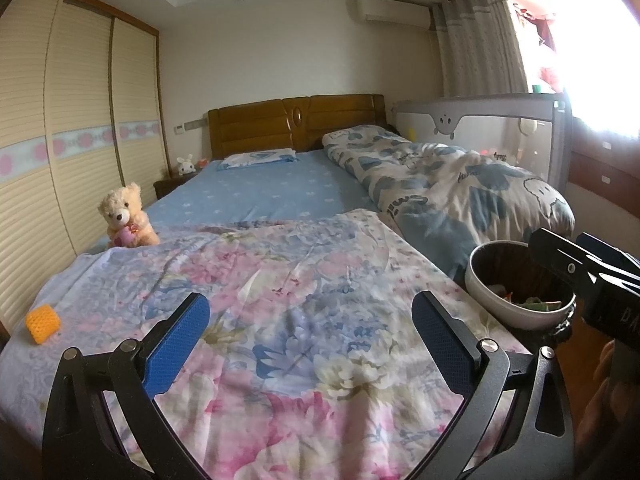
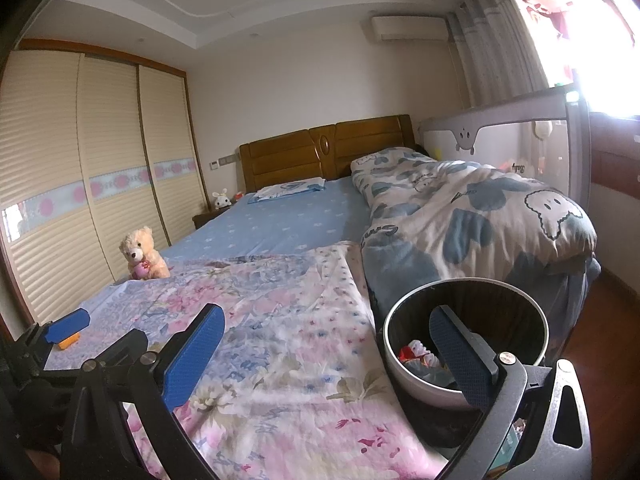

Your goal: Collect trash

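A yellow-orange foam net sleeve (image 1: 43,323) lies on the floral sheet (image 1: 304,272) near the bed's left edge, well left of my left gripper (image 1: 310,340), which is open and holds nothing. A round bin (image 2: 420,390) with a white wall and dark inside stands by the bed's right side, with wrappers (image 2: 416,352) in it. My right gripper (image 2: 326,354) is open and empty, its right finger over the bin's mouth. The left wrist view shows the bin (image 1: 486,300) beside the right gripper (image 1: 560,248). In the right wrist view the foam sleeve (image 2: 68,343) peeks out under a left gripper pad (image 2: 66,329).
A teddy bear (image 1: 126,218) sits at the bed's left edge. A rolled blue-and-white quilt (image 1: 460,184) fills the right side beyond the bin. A pillow (image 1: 258,159) lies by the wooden headboard. Wardrobe doors (image 1: 80,140) line the left wall. A bed rail (image 1: 492,128) stands at the right.
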{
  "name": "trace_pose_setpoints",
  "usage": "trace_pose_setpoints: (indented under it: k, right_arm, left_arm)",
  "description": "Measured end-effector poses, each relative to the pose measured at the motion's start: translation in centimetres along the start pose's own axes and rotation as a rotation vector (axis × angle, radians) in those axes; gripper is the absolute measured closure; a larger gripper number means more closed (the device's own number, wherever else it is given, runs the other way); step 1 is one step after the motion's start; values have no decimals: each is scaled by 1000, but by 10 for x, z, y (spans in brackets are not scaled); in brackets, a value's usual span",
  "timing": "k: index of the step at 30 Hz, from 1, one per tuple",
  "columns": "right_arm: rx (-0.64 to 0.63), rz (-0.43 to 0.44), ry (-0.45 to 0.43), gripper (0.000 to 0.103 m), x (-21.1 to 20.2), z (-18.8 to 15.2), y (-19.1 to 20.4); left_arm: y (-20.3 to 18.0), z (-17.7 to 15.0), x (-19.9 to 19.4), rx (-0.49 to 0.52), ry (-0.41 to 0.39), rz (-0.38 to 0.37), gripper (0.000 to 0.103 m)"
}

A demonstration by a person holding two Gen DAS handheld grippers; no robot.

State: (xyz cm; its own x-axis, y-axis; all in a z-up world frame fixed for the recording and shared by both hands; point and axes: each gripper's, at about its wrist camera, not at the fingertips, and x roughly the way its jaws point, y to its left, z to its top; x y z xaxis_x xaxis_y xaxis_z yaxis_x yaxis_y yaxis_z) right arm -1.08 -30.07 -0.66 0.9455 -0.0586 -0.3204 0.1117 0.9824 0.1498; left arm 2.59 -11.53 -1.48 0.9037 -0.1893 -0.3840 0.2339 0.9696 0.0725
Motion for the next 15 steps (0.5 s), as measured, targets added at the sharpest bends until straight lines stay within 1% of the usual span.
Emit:
trace_pose_setpoints:
  k: [8, 15]
  right_arm:
    - [6, 1, 4, 0, 1, -1, -1]
    - [16, 0, 17, 0, 5, -7, 8]
  left_arm:
    - [0, -1, 3, 2, 7, -3, 0]
    - [2, -4, 9, -2, 25, -20, 0]
